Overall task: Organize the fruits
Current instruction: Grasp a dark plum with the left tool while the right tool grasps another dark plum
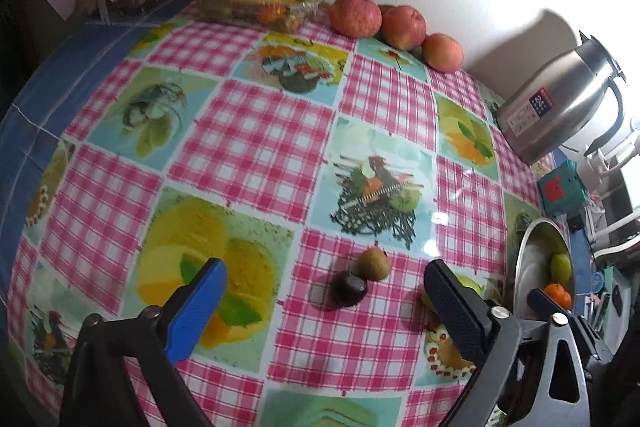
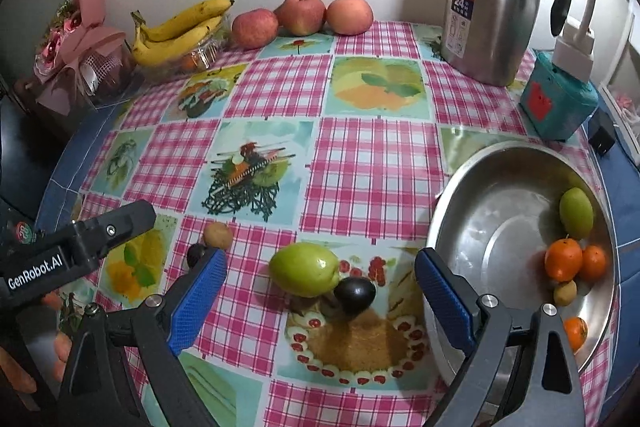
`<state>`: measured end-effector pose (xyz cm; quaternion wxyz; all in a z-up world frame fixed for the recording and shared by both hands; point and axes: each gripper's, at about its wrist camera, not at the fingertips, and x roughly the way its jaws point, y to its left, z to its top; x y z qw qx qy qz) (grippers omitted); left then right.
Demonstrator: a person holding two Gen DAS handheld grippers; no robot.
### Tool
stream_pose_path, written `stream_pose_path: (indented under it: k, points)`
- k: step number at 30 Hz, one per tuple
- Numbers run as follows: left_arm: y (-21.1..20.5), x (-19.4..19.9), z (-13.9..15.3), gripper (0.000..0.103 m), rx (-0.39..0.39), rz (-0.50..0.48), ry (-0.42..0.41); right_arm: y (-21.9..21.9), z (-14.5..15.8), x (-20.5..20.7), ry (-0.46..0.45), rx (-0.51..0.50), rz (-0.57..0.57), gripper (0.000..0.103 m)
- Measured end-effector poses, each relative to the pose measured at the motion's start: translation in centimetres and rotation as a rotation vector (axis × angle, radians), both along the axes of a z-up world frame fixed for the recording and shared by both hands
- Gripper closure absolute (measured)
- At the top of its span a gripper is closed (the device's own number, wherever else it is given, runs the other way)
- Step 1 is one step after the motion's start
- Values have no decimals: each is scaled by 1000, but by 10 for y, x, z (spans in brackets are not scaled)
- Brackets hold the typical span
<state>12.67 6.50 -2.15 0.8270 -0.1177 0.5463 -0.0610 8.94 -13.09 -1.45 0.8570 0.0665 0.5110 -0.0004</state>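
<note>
1. The bowl is steel and sits at the right of the table, already holding a green fruit, oranges and a small brown fruit. It looks like the place where the loose fruit is being gathered.

2. The mango, green and glossy, lies on the cloth just left of the bowl. It is the largest loose piece, probably firm and fairly heavy, with a smooth skin that could slip. A hold across its middle, the short way, seems safest.

3. The plum is dark and touches the mango's right end. It is likely softer and easily bruised, so a light squeeze on its widest part would suit. Lifting the mango first may set it rolling.

4. The kiwi is small and brown, and a second dark fruit touches it. Both look light and rounded, and the kiwi's matte skin should grip well.

5. The right gripper hovers over the mango and plum, fingers spread wide and holding nothing.

6. The left gripper hangs above the kiwi pair, likewise spread and empty.
</note>
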Motion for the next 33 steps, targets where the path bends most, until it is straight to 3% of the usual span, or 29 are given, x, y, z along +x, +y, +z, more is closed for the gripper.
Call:
stream_pose_path:
  k: [7,11,14,24,33]
  points:
    - [-11,-2,-13,12,10,-34,45,-5,-10,-3,52,-10,4,28]
    - [-13,-3,-23,14,8,-46,77,-8,-15,-3,80,-9,5,34]
    - [-16,-4,-29,23,15,-65,87,-8,-19,-3,103,-17,8,41]
    - [-26,-3,-37,24,53,-115,110,-8,-28,-2,169,-76,29,51]
    - [-30,-2,-44,38,87,-140,124,-5,-39,0,210,-136,48,53]
